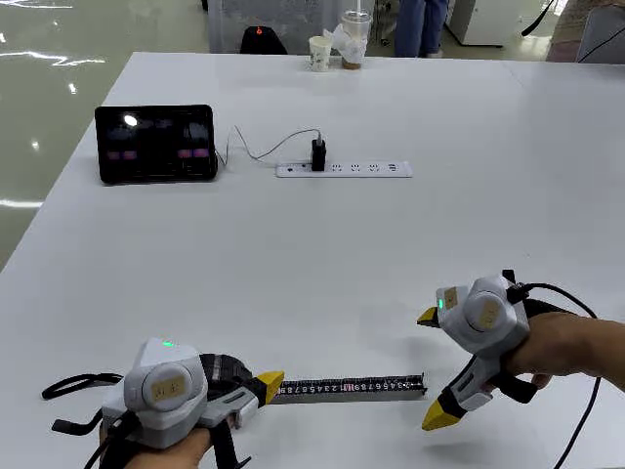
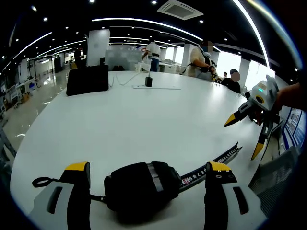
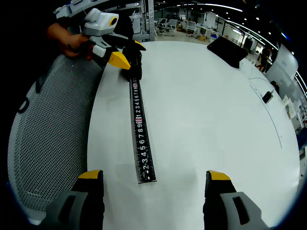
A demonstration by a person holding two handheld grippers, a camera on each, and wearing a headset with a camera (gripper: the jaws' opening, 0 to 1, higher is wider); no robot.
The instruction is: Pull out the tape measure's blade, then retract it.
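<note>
Two handheld grippers over white table point(image 1: 342, 244). Tape measure case point(image 2: 139, 186), black, lies by near edge toward left corner. Blade point(image 1: 352, 387) is pulled out flat along that edge, numbers up. Left gripper point(image 2: 148, 168) wide apart, jaws straddling case, gap visible each side, gripping nothing. Right gripper point(image 1: 433, 367) likewise spread and empty; blade's free end lies between its jaw tips, untouched. Tablet point(image 1: 156, 144) near left edge. Power strip point(image 1: 342, 169) mid-table. Cups point(image 1: 337, 47) at far edge.

In the head view the left tongs point(image 1: 256, 393) hide most of the tape measure's black case point(image 1: 227, 367).
</note>
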